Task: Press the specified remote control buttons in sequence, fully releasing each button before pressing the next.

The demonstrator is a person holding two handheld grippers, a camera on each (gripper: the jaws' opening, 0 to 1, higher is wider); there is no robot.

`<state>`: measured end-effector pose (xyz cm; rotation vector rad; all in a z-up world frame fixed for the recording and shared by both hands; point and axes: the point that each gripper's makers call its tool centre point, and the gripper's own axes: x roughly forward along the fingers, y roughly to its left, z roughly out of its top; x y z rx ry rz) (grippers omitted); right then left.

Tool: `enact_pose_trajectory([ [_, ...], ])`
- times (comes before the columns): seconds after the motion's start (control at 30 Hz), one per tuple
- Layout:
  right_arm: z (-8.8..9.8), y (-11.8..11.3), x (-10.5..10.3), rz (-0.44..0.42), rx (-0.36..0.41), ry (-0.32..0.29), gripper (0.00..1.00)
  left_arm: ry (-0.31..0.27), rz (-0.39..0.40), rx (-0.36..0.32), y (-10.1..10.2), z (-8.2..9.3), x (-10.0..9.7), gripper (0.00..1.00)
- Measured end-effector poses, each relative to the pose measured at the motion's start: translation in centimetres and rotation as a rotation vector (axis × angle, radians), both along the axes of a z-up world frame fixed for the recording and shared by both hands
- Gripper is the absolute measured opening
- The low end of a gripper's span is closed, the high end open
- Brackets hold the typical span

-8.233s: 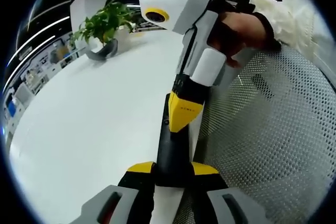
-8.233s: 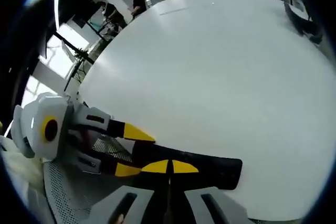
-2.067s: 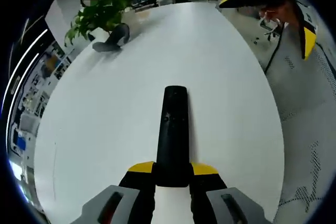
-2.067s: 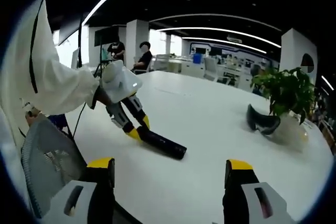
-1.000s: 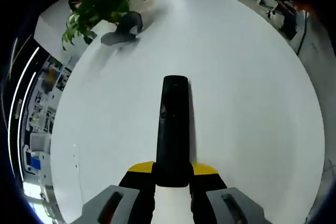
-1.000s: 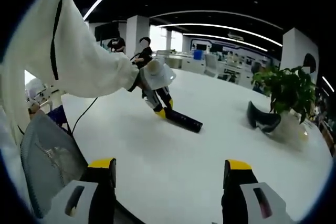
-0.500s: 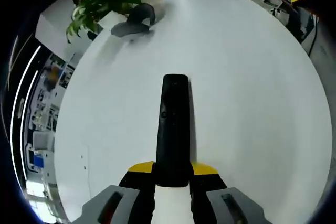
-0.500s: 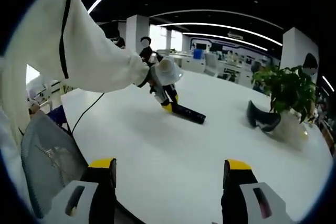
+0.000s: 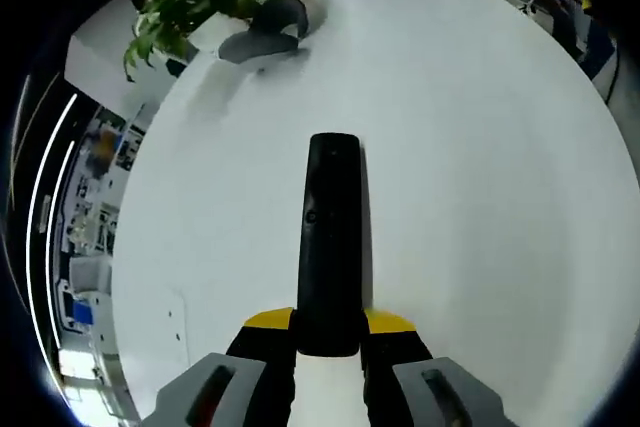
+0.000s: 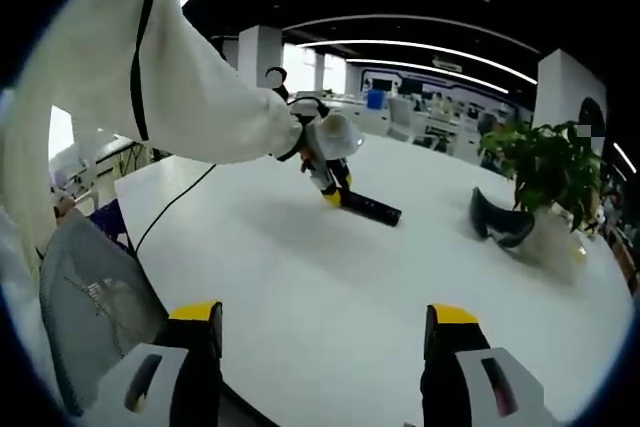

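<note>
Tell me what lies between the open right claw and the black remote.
Bare white tabletop, seen in the right gripper view: nothing sits between the right claw and the slim black plastic remote control, which the left claw grips farther out.

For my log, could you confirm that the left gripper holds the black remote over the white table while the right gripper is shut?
Not quite: the right gripper is open, its jaws standing wide apart in the right gripper view. The left gripper does hold the black remote over the white table.

Smooth white counter [image 9: 480,147] with slight sheen; matt black plastic remote control [image 9: 331,237]; grey mesh chair [image 10: 95,317]; white cloth sleeve [image 10: 150,87].
</note>
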<state>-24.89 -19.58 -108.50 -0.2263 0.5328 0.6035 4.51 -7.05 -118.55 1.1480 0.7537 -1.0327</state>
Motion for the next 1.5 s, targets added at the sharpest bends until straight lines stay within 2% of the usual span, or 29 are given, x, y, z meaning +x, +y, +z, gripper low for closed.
enact_pose_trajectory([
  [0.23,-0.2,-0.1,0.1,-0.009,-0.003,0.011,0.82,0.0,0.025,0.002,0.2,0.1,1.8,0.23],
  [0.4,-0.3,-0.3,0.2,-0.016,-0.007,0.018,0.81,0.02,0.022,0.023,0.4,-0.1,2.0,0.23],
  [0.5,-0.5,-0.3,0.2,-0.017,-0.007,0.023,0.8,0.009,-0.059,0.066,0.1,-0.1,1.7,0.23],
  [0.63,-0.5,-0.2,0.1,-0.011,-0.007,0.026,0.8,0.017,-0.076,0.078,0.2,-0.1,1.8,0.24],
  [0.7,-0.5,-0.1,0.1,-0.009,-0.009,0.026,0.8,0.043,-0.055,0.061,0.3,-0.1,1.9,0.24],
  [0.77,-0.4,-0.1,0.1,-0.008,-0.009,0.025,0.8,0.08,0.004,0.037,0.4,-0.2,2.0,0.24],
  [0.83,-0.5,-0.2,0.1,-0.009,-0.011,0.022,0.8,0.081,0.002,0.038,0.5,-0.1,2.2,0.24],
  [0.93,-0.6,-0.4,0.2,-0.014,-0.012,0.022,0.8,0.071,-0.013,0.034,0.5,-0.1,2.1,0.24],
  [1.03,-0.5,-0.4,0.2,-0.015,-0.009,0.014,0.8,0.072,0.066,0.009,0.6,-0.1,2.1,0.25],
  [1.07,-0.5,-0.4,0.2,-0.014,-0.01,0.014,0.8,0.043,0.068,0.007,0.7,0.1,2.4,0.26],
  [1.1,-0.5,-0.4,0.2,-0.014,-0.01,0.013,0.8,-0.008,0.036,0.004,0.6,0.4,2.9,0.3],
  [1.13,-0.4,-0.4,0.2,-0.014,-0.009,0.012,0.8,-0.034,0.024,0.0,0.5,0.6,3.1,0.36],
  [1.17,-0.4,-0.4,0.2,-0.015,-0.008,0.011,0.8,-0.074,0.041,-0.029,0.7,0.9,3.3,0.39],
  [1.2,-0.4,-0.4,0.2,-0.016,-0.007,0.011,0.8,-0.073,0.126,-0.067,1.1,0.9,3.4,0.42],
  [1.23,-0.4,-0.4,0.2,-0.017,-0.006,0.01,0.8,-0.084,0.171,-0.087,1.4,1.1,3.7,0.47],
  [1.3,-0.3,-0.4,0.2,-0.015,-0.005,0.008,0.8,-0.069,0.236,-0.108,2.2,1.1,3.4,0.53],
  [1.4,-0.3,0.0,0.1,0.001,-0.007,0.007,0.8,-0.072,0.316,-0.155,2.7,1.3,2.8,0.61],
  [1.43,-0.3,0.3,-0.1,0.013,-0.014,0.005,0.8,-0.056,0.349,-0.166,2.8,1.2,2.2,0.64],
  [1.5,-0.4,0.4,-0.2,0.022,-0.021,0.006,0.8,-0.063,0.364,-0.185,3.0,1.4,1.9,0.67],
])
